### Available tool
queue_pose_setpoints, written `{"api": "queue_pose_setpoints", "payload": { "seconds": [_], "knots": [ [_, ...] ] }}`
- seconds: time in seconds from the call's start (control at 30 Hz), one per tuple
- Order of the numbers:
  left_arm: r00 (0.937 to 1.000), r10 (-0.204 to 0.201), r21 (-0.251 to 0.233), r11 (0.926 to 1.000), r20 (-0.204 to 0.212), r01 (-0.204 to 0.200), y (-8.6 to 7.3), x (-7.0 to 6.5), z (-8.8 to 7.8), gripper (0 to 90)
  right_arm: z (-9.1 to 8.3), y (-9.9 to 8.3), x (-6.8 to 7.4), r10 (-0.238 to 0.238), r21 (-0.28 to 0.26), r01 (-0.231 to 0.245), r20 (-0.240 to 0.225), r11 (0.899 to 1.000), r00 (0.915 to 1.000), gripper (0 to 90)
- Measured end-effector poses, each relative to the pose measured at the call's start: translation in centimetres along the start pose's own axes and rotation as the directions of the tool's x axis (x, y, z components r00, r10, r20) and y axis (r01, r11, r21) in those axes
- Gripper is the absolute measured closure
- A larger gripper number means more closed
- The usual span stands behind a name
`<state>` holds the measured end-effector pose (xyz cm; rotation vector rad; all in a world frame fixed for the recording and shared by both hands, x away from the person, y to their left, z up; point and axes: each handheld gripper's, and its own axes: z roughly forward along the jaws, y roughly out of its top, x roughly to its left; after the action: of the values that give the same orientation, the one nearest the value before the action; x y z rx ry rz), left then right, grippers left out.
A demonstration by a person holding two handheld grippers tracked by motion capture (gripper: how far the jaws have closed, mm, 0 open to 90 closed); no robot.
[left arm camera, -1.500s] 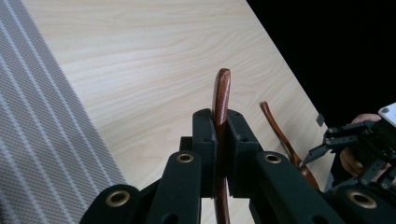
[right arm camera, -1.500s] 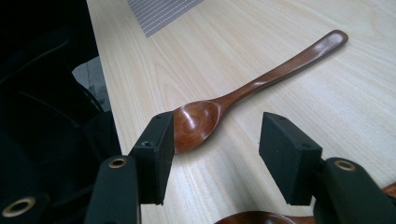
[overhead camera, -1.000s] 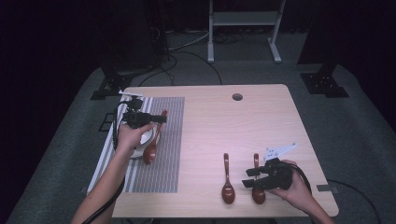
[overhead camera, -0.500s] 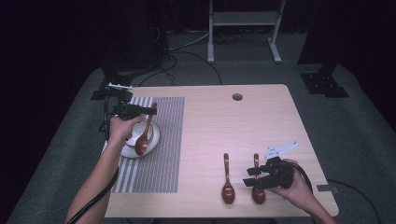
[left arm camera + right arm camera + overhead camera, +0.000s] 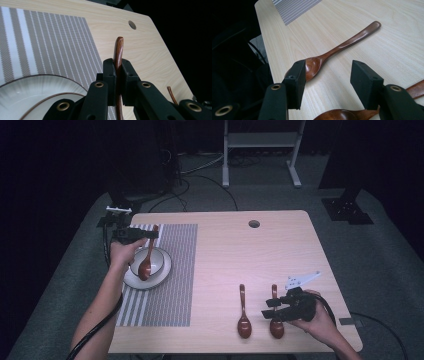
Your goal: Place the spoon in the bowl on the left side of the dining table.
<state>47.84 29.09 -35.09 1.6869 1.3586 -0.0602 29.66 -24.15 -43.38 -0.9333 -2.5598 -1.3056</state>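
Clamped in the left gripper's [image 5: 134, 234] jaws, the spoon [image 5: 146, 257] is now hanging bowl-down inside the white bowl [image 5: 159, 268], farther along the striped mat [image 5: 175, 270] than a second ago. Letting go too high could clatter it out. Right gripper [image 5: 280, 310] is idling, jaws wide apart, empty, over two spoons [image 5: 244, 312] lying on the table [image 5: 280, 250].

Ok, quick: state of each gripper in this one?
Left gripper: shut on a wooden spoon, its bowl over the white bowl.
Right gripper: open, holding nothing, over two spoons lying on the table.
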Motion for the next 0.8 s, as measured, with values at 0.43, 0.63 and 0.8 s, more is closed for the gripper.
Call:
{"api": "queue_pose_setpoints", "payload": {
  "seconds": [0.43, 0.63, 0.8],
  "knots": [
    [0.9996, -0.027, -0.052, 0.9983, -0.008, 0.027, 0.6, 2.4, -0.3, 84.0, -0.3, -0.3, -0.3, 0.012, -0.011, -0.012, 0.005, 1.0, 0.9999, 45.3],
    [0.9986, -0.052, -0.063, 0.9967, -0.004, 0.052, 0.3, 3.4, 0.3, 84.0, -0.4, -0.5, -0.3, 0.018, -0.009, -0.018, 0.006, 1.0, 0.9998, 45.6],
    [0.9976, -0.069, -0.08, 0.9945, -0.003, 0.068, 0.4, 3.8, 0.0, 84.0, -0.4, -0.6, -0.3, 0.018, -0.008, -0.018, 0.007, 1.0, 0.9998, 45.6]
  ]
}}
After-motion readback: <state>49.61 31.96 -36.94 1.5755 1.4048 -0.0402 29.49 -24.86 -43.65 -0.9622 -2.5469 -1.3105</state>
